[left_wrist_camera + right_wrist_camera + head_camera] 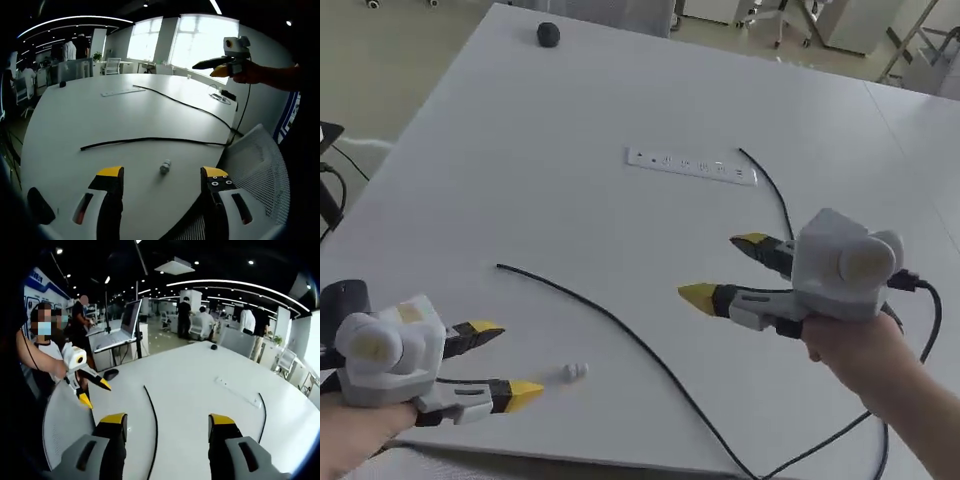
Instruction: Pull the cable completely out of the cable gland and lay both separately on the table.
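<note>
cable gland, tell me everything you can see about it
The cable gland is a small, whitish, plastic-looking piece, too small to show finer detail. It lies on the white table near its front edge. It sits free of the black cable, just ahead of the open left gripper; only the table touches it.

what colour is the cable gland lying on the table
The cable gland is white, seen best in the left gripper view.
</note>
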The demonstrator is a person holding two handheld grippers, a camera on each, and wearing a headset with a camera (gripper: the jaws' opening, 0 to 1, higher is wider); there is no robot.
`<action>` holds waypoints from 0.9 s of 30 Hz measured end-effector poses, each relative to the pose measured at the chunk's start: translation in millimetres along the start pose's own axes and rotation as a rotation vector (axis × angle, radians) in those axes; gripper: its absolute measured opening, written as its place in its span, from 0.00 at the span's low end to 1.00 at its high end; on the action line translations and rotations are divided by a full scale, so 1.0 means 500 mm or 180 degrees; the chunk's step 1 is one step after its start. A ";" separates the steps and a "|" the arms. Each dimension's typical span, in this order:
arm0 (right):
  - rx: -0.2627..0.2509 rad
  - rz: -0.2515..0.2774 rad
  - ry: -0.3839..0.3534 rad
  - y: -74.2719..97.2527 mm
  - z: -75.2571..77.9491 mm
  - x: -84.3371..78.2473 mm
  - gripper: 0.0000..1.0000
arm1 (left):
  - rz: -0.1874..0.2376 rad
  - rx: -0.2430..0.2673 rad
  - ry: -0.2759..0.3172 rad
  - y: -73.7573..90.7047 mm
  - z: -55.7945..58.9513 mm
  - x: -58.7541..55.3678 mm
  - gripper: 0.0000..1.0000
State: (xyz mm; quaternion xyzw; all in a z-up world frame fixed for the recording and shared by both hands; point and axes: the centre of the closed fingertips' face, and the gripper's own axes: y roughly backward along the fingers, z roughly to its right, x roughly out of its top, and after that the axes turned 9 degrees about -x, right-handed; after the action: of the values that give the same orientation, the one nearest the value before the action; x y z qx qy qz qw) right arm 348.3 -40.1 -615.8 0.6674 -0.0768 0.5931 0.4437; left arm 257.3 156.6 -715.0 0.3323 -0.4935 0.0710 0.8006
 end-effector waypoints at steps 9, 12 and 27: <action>-0.0040 -0.0074 -0.0223 0.058 -0.018 -0.072 0.73 | 0.0037 0.0154 0.0054 0.061 -0.004 -0.007 0.68; -0.0061 -0.0092 -0.0285 0.072 -0.023 -0.095 0.74 | 0.0081 0.0229 0.0091 0.082 -0.010 -0.010 0.69; -0.0010 -0.0512 -0.0705 0.117 -0.078 -0.253 0.83 | -0.0021 0.0356 0.0295 0.138 0.001 -0.064 0.75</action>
State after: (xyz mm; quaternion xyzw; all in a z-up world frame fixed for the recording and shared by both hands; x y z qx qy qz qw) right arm 247.4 -101.7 -699.0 0.7321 -0.0724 0.4783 0.4796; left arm 210.4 216.3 -709.9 0.3745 -0.4501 0.1112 0.8030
